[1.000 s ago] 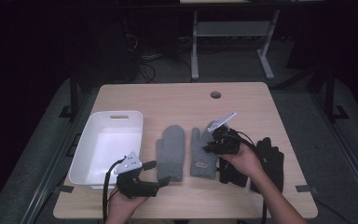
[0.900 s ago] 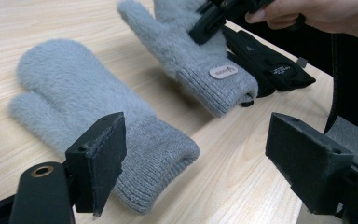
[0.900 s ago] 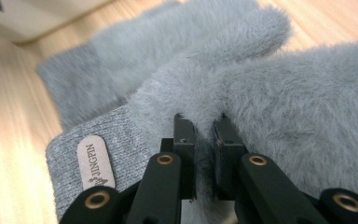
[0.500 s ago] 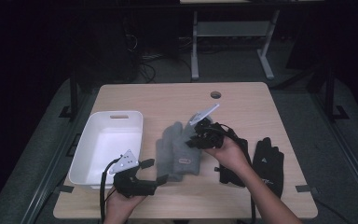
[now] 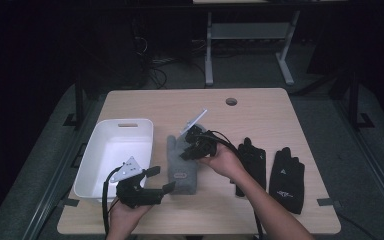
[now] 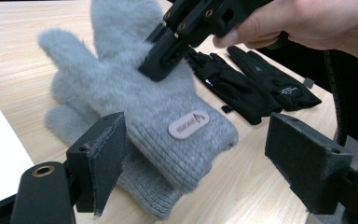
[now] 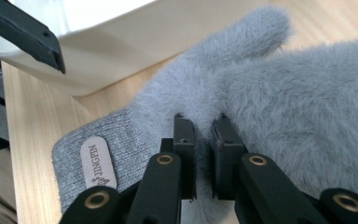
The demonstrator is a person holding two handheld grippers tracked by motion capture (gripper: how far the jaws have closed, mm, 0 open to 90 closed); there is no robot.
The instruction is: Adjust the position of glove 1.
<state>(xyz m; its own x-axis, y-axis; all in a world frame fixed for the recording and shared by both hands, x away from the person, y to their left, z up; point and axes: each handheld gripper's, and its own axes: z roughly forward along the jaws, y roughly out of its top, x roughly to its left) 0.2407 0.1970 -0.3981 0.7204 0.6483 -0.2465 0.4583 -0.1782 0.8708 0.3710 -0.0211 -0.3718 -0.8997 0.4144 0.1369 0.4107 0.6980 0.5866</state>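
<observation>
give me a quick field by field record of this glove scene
work: stacking grey gloves
right gripper: shut on top grey glove, pinching its fuzzy fabric
bottom grey glove: flat on table, under the top one
left gripper: open, jaws wide, near the glove cuffs
black gloves: side by side, to the right
white bin: left of the gloves

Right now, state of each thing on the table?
Top grey glove: stacked on the second grey glove, pinched by the right gripper.
Right gripper: shut on the top grey glove.
Left gripper: open, holding nothing.
White bin: empty.
Black gloves: flat, side by side.
</observation>
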